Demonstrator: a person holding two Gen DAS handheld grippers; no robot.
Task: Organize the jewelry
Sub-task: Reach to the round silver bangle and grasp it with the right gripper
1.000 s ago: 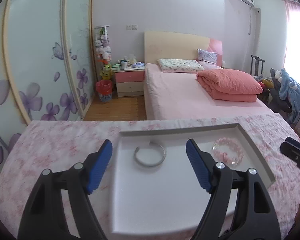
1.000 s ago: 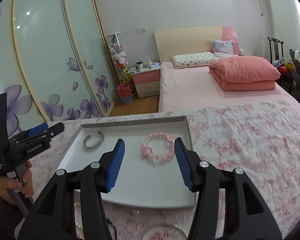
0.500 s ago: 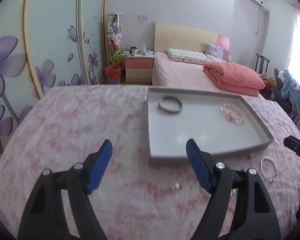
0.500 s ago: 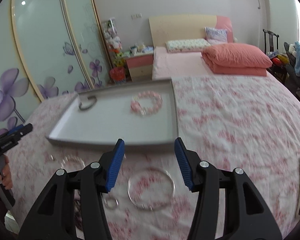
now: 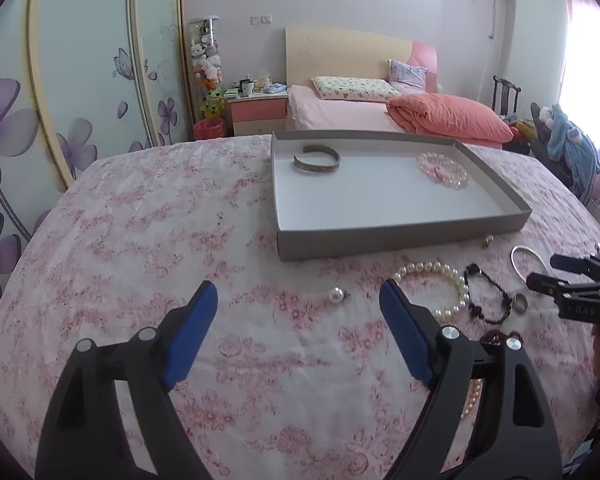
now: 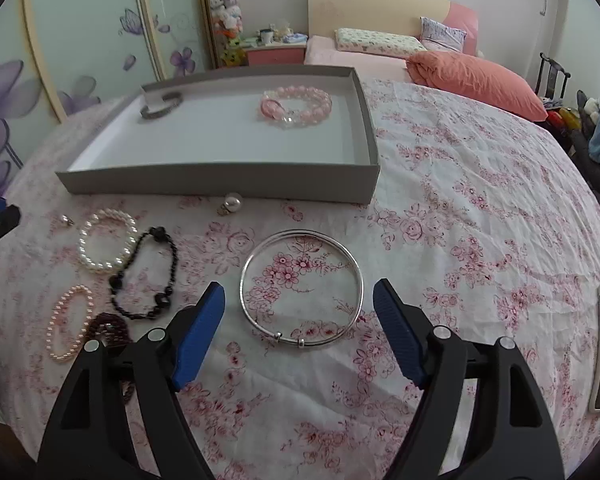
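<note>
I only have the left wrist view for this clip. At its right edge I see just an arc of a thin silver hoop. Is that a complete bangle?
Observer: Yes, a complete thin silver bangle, lying flat on the pink floral cloth.
Operator: Is the right gripper on it?
Observer: No. The right gripper has its jaws opening; the bangle shows in the gap, but both pads are clear of it.
Operator: My own finger hides something pinkish. What is it?
Observer: A small pink pearl bracelet, lying beside a dark red bead bracelet.
</note>
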